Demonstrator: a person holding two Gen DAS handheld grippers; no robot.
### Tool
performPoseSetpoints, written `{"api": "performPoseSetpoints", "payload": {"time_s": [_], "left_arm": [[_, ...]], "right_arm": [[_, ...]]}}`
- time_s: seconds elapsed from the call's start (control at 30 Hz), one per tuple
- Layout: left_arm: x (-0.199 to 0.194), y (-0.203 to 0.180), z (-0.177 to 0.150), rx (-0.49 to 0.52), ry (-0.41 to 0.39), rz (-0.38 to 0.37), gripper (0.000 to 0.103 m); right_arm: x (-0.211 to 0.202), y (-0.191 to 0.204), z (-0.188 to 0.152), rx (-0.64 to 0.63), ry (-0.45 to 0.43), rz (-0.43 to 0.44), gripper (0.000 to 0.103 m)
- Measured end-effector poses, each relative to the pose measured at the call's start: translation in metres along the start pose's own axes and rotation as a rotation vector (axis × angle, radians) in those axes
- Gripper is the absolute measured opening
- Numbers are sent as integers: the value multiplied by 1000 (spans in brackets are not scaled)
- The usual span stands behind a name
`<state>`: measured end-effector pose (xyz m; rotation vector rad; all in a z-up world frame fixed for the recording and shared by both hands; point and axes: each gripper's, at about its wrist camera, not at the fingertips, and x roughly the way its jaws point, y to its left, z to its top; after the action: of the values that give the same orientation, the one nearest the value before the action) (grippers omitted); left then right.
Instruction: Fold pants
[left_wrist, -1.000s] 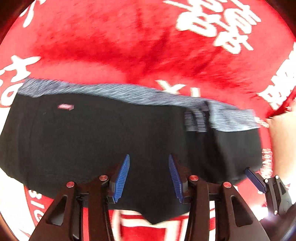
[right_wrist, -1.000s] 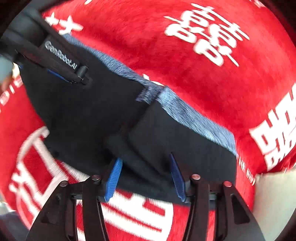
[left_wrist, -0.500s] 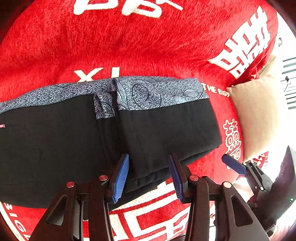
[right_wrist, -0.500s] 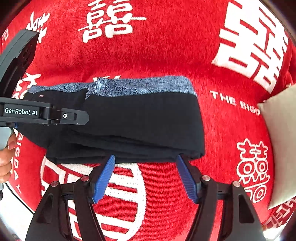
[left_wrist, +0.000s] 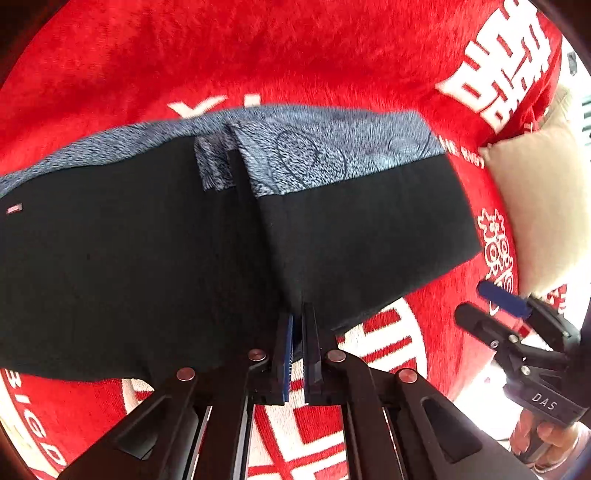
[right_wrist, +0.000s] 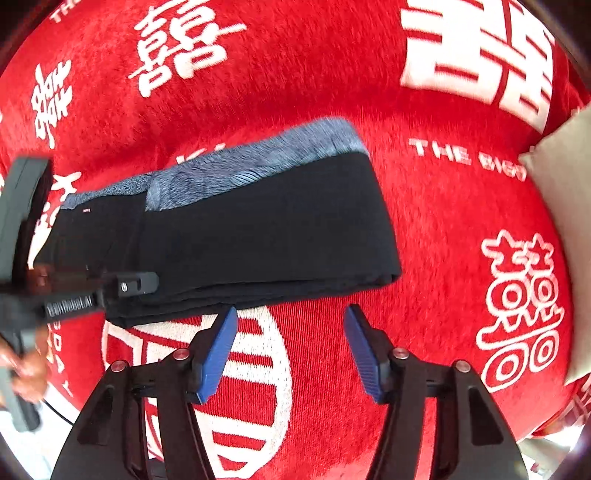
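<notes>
Black pants (left_wrist: 147, 251) with a grey patterned waistband (left_wrist: 332, 155) lie folded on the red blanket; they also show in the right wrist view (right_wrist: 266, 236). My left gripper (left_wrist: 298, 317) is shut at the near edge of the folded layer, pinching the black cloth. My right gripper (right_wrist: 291, 328) is open and empty, just in front of the pants' near edge, apart from them. It also shows in the left wrist view (left_wrist: 491, 306), and the left gripper shows in the right wrist view (right_wrist: 136, 284) at the pants' left part.
A red plush blanket (right_wrist: 443, 229) with white characters covers the surface. A beige cushion (left_wrist: 543, 206) lies at the right, also in the right wrist view (right_wrist: 569, 192). The blanket's near edge is close behind both grippers.
My left gripper has shut on the pants' near edge; it was open half a second ago. My right gripper stays open and has drawn back slightly from the pants.
</notes>
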<state>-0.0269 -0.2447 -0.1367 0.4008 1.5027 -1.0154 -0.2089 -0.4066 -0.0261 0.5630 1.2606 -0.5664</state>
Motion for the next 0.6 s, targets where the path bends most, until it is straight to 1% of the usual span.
{"api": "performPoseSetpoints", "payload": {"time_s": [0.07, 0.17, 0.3, 0.37, 0.4, 0.43, 0.47, 0.5, 0.57, 0.6], "left_arm": [[-7, 0, 0, -48, -33, 11, 8], [-24, -3, 2, -36, -70, 63, 8], [-42, -7, 13, -20, -103, 92, 8], [-46, -12, 27, 0, -126, 83, 8], [-44, -17, 36, 10, -131, 82, 8], [-38, -25, 45, 19, -126, 78, 8], [-32, -28, 49, 23, -118, 71, 8], [-27, -27, 51, 20, -113, 80, 8], [-7, -29, 56, 9, -78, 119, 8], [3, -25, 54, -9, -49, 146, 8]], "right_arm": [[3, -6, 0, 33, 20, 28, 65], [3, -16, 6, 86, 24, 63, 80], [-6, -30, 27, 133, -24, 76, 80], [-7, -36, 43, 145, -49, 54, 80], [-7, -37, 51, 149, -54, 39, 78], [-6, -39, 60, 160, -63, 32, 74], [-4, -43, 69, 180, -71, 44, 60], [0, -46, 78, 203, -65, 68, 46], [9, -51, 92, 242, -44, 117, 40], [14, -52, 96, 256, -31, 134, 39]]}}
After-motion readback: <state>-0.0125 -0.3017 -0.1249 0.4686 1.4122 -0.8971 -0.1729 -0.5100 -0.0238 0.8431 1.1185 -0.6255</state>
